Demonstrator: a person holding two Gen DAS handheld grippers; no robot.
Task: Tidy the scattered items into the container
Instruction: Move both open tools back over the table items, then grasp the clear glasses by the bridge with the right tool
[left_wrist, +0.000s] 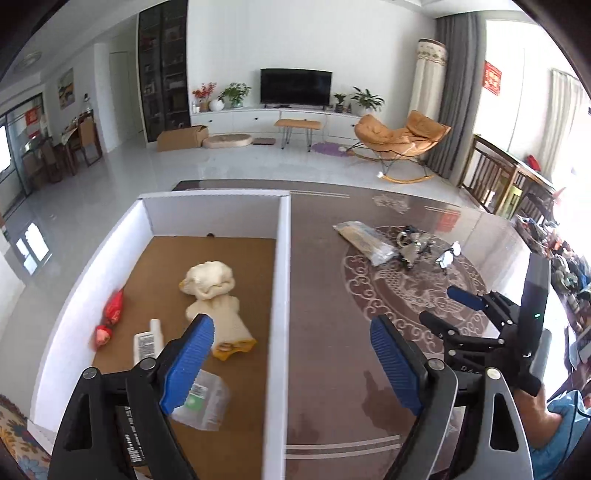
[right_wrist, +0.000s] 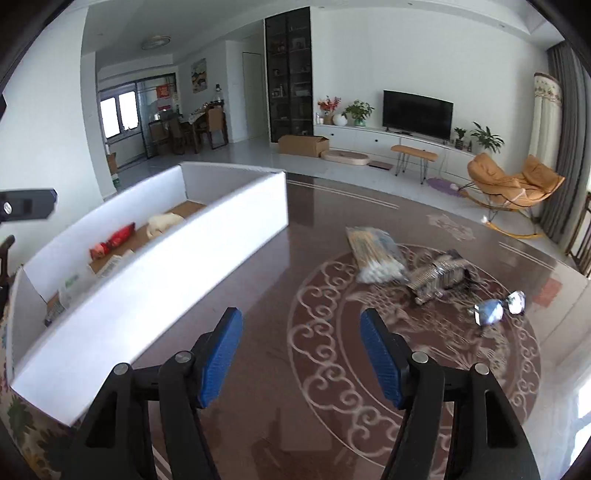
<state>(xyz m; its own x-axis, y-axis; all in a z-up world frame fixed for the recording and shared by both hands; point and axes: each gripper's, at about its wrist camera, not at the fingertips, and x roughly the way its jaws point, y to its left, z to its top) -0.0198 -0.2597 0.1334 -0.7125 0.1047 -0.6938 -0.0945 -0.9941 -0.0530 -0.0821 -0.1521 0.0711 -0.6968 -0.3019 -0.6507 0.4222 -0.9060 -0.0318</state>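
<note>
A white box (left_wrist: 282, 295) with a brown floor stands on the left of the dark patterned table (left_wrist: 332, 369). Inside it lie a cream plush toy (left_wrist: 214, 291), a red packet (left_wrist: 110, 314), a white tube (left_wrist: 147, 339) and a clear plastic tub (left_wrist: 203, 402). My left gripper (left_wrist: 291, 323) is open and empty, straddling the box's right wall. On the table lie a bag of cotton swabs (right_wrist: 376, 254), a shiny silver bundle (right_wrist: 439, 277) and a pair of glasses (right_wrist: 498, 308). My right gripper (right_wrist: 301, 319) is open and empty above the table, short of these items, and shows in the left wrist view (left_wrist: 448, 308).
The box's long white wall (right_wrist: 166, 288) runs along the left of the right gripper. A hand (left_wrist: 532, 410) holds the right gripper's handle. Beyond the table's far edge are white floor, an orange rocking chair (right_wrist: 513, 184) and a TV (right_wrist: 417, 110). Wooden furniture (left_wrist: 495, 177) stands at the right.
</note>
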